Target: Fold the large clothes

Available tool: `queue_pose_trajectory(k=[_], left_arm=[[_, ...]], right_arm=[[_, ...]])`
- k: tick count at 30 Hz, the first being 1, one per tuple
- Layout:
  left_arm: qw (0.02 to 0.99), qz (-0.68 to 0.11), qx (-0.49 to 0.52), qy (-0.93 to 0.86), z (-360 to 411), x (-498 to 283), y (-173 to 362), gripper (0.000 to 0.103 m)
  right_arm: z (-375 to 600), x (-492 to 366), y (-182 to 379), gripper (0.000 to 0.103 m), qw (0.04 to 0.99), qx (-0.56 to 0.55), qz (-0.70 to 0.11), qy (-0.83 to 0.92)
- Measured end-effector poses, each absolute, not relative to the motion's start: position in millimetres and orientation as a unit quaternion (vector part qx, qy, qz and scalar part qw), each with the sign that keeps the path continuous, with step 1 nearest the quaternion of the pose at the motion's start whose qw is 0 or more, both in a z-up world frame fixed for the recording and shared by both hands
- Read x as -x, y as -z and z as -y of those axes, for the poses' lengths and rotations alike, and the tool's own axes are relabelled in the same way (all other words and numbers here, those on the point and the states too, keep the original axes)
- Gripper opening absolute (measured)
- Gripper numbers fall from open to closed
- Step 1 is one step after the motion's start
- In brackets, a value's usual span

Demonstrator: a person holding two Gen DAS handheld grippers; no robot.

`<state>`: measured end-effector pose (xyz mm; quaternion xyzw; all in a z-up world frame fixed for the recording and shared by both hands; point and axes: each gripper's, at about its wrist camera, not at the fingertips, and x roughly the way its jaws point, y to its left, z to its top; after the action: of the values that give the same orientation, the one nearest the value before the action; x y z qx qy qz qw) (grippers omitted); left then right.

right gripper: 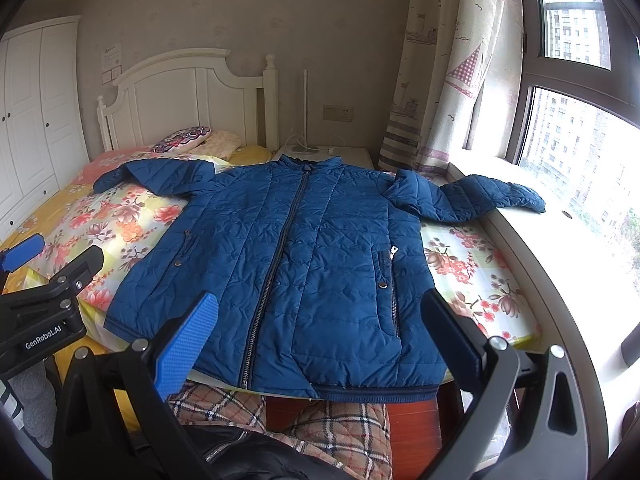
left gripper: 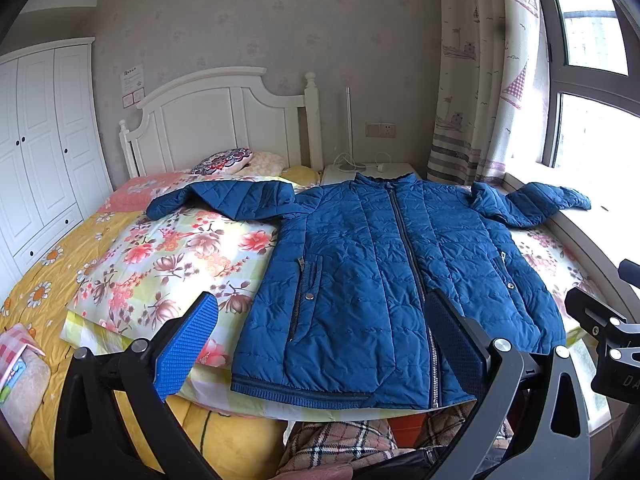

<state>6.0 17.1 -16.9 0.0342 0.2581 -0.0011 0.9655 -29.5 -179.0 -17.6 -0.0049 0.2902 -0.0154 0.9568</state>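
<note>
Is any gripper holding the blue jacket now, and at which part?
Nothing is held. Left gripper and right gripper are both open above the jacket.

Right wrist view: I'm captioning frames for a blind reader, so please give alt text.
A blue jacket lies zipped and spread flat on a floral bed, one sleeve reaching the windowsill. The open right gripper hovers over its hem.

Open bedspread (left gripper: 168, 256) left; windowsill (right gripper: 532, 240) right
</note>
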Motion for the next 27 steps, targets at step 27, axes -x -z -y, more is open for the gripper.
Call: queue_pose_trajectory(k=[27], left_arm=[[0.961,-0.275,-0.034,0.005,-12.5,-14.9,23.9,0.099]], right_arm=[[176.1,18.0,26.9,0.101,0.952,0.004,-0.307,0.007]])
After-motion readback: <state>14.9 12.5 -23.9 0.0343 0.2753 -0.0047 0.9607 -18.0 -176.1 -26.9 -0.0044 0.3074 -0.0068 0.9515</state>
